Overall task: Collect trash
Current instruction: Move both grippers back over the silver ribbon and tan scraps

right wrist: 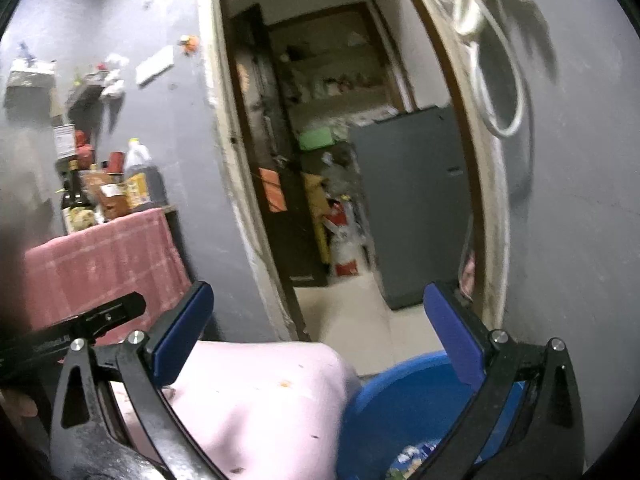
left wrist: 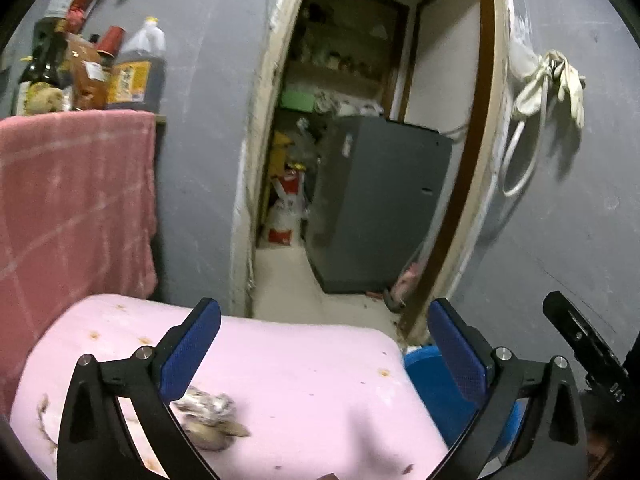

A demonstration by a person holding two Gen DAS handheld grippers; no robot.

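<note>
A crumpled grey-white wad of trash (left wrist: 210, 416) lies on a pink surface (left wrist: 300, 380), right beside the left finger of my left gripper (left wrist: 324, 340), which is open and empty above the surface. A blue bin (left wrist: 436, 392) stands at the surface's right end. My right gripper (right wrist: 318, 332) is open and empty, held above the pink surface (right wrist: 260, 400) and the blue bin (right wrist: 404, 396). Colourful wrappers (right wrist: 412, 456) lie inside the bin.
A table with a red checked cloth (left wrist: 72, 200) carries bottles (left wrist: 136, 68) at the left. An open doorway leads to a grey cabinet (left wrist: 380, 204) and cluttered shelves. White cloth and a cord (left wrist: 548, 84) hang on the right wall.
</note>
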